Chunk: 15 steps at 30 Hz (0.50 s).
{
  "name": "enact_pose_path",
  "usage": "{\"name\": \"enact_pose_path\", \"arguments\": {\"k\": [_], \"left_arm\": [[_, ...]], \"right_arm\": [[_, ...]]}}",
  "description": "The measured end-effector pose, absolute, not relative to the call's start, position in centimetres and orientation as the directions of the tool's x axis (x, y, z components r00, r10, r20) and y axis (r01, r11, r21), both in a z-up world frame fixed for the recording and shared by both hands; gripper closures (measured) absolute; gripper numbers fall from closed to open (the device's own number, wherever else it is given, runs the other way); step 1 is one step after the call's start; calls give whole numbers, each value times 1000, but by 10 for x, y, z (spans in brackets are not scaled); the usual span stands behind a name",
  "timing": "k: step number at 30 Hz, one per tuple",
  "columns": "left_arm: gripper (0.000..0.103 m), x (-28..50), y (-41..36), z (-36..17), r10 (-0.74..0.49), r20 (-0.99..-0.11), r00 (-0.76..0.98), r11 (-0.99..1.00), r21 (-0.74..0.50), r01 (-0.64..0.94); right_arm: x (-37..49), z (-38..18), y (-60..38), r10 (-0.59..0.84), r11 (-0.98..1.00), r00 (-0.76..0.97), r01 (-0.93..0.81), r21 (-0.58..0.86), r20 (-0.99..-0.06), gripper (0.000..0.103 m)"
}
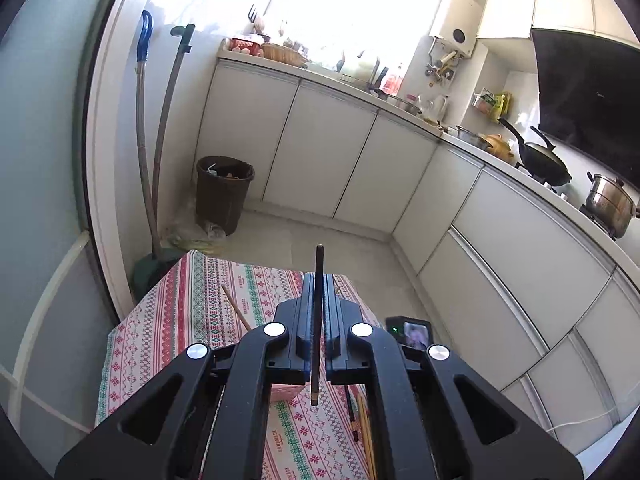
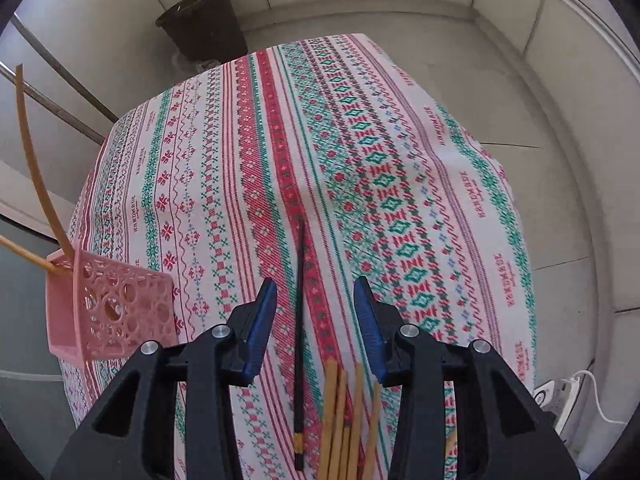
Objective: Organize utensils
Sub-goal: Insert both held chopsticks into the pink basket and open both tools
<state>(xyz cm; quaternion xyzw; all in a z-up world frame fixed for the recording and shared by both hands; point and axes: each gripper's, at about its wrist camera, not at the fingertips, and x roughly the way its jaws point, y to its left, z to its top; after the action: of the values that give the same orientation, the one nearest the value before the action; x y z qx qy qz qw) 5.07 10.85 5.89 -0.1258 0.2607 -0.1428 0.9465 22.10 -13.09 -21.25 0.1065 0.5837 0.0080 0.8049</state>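
My left gripper is shut on a dark chopstick, held upright above the table; a pink holder shows just below it. My right gripper is open over another dark chopstick lying on the patterned tablecloth. Several wooden chopsticks lie beside it, under the right finger. The pink perforated holder stands at the table's left edge with two wooden chopsticks sticking out of it.
A dark waste bin stands on the floor beyond the table, with mops against the wall. White cabinets and a cluttered counter run along the back and right. A small device sits by the table's right edge.
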Motion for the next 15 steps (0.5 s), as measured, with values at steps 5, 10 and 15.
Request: {"name": "enact_pose_path", "arguments": {"k": [5, 10, 15], "left_arm": [[100, 51, 113, 53, -324, -476, 818, 933, -301, 195], [100, 50, 118, 50, -311, -481, 819, 937, -301, 178], [100, 47, 117, 51, -304, -479, 824, 938, -299, 172]], "right_arm": [[234, -246, -112, 57, 989, 248, 122, 89, -967, 65], [226, -245, -108, 65, 984, 321, 138, 115, -945, 98], [205, -214, -121, 87, 969, 405, 180, 172, -910, 98]]}}
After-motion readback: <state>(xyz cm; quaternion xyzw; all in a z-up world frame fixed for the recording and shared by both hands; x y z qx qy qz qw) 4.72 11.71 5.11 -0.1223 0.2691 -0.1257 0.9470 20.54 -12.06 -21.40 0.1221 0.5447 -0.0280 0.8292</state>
